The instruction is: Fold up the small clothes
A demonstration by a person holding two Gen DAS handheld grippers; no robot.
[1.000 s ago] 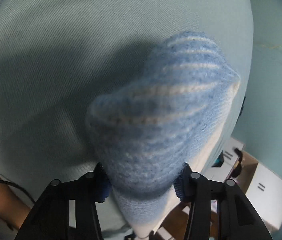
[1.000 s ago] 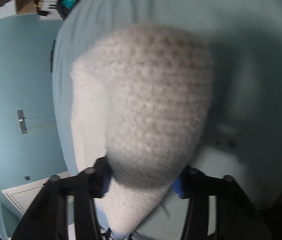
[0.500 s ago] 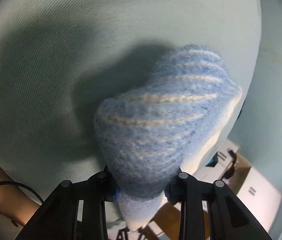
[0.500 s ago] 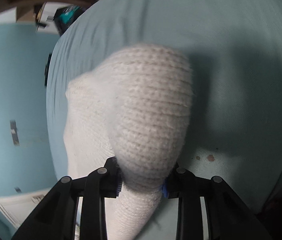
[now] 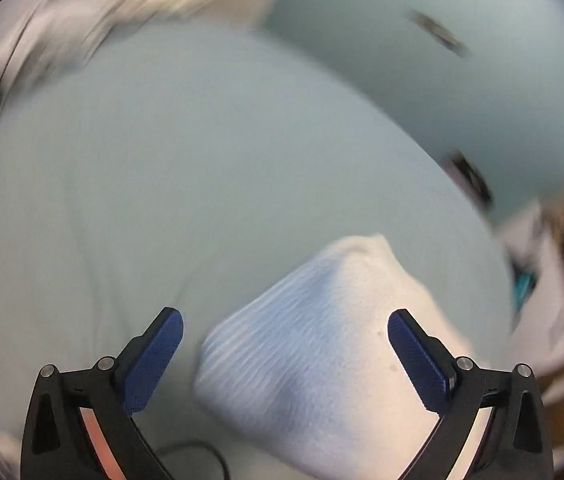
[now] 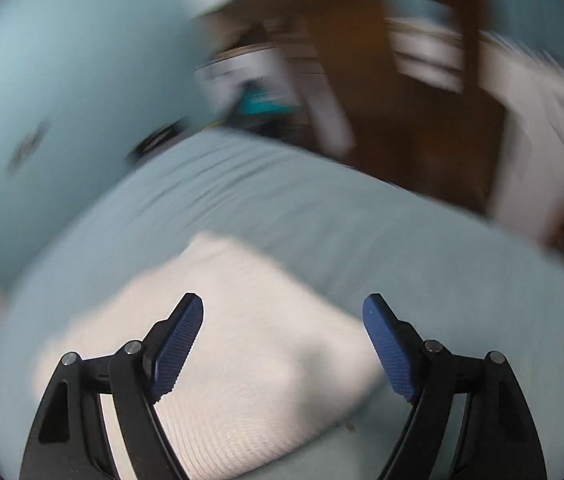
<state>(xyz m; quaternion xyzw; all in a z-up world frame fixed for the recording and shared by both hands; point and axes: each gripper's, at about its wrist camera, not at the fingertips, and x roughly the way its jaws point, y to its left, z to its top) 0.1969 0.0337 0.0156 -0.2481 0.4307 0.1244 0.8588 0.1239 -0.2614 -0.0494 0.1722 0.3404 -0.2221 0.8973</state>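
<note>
A small knitted garment lies on a pale blue sheet (image 5: 161,160). In the left wrist view its blue-and-white striped part (image 5: 282,352) and its white part (image 5: 378,280) lie between and just beyond my fingers. My left gripper (image 5: 285,346) is open and empty above it. In the right wrist view the white knit (image 6: 241,340) lies flat under my right gripper (image 6: 283,334), which is open and empty. Both views are motion-blurred.
The sheet-covered surface (image 6: 402,248) ends at an edge with a pale blue wall (image 6: 61,100) and blurred brown and white furniture (image 6: 402,100) beyond it. A dark cable (image 5: 197,452) lies near the left gripper's base.
Both grippers were shut on the garment and holding it up. Now both have opened and let go; the garment lies on the sheet, and both cameras have swung upward.
</note>
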